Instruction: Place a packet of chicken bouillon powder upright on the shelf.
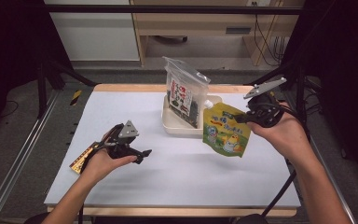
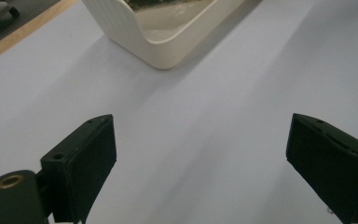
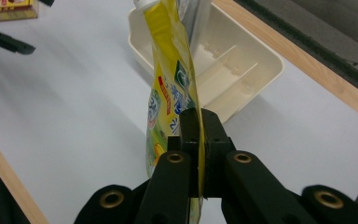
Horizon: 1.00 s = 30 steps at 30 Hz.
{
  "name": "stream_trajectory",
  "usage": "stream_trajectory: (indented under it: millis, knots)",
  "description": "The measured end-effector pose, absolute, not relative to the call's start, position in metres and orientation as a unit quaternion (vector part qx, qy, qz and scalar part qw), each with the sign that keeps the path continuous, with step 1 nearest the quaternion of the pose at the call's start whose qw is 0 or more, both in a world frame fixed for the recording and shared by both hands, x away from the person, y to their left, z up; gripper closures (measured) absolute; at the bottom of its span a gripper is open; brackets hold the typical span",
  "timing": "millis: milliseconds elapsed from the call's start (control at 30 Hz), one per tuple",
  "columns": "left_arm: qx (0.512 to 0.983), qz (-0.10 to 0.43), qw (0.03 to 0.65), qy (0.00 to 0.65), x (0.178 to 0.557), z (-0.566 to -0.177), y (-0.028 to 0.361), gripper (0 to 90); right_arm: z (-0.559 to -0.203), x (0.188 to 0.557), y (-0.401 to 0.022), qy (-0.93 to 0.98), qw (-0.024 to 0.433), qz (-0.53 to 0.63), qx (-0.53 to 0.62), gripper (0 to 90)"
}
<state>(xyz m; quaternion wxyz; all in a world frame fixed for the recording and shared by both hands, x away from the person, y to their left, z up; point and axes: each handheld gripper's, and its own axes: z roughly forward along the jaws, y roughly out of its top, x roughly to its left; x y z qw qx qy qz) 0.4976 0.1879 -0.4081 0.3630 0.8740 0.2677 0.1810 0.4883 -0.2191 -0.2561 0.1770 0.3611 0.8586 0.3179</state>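
Note:
A yellow-green spouted pouch [image 1: 225,129] hangs in the air just right of the cream tray [image 1: 177,127], pinched at its upper right edge by my right gripper [image 1: 243,117], which is shut on it. In the right gripper view the pouch [image 3: 168,88] shows edge-on between the closed jaws of that gripper [image 3: 198,126], with the ribbed tray [image 3: 242,74] behind it. A clear bag of dark snacks [image 1: 183,93] stands upright in the tray. My left gripper [image 1: 145,154] sits low over the table's left part, open and holding nothing [image 2: 200,163].
A yellow box [image 1: 83,159] lies under the left hand near the table's left edge, and its corner [image 3: 9,9] shows in the right gripper view. The white table [image 1: 177,177] has a wooden rim. Dark frame bars stand at both sides.

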Motion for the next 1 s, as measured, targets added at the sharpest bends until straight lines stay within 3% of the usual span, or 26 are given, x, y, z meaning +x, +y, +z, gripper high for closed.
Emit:
stream_trajectory:
  millis: [500,1000]
  knots:
    - [0.863,0.176,0.366,0.302,0.486,-0.443,0.202,8.0,-0.231,0.500,-0.243,0.808,0.207,0.332,0.440,90.0]
    - [0.861,0.186,0.361,0.307,0.481,-0.449,0.208,8.1,-0.217,0.534,-0.246,0.745,0.252,0.364,0.500,90.0]
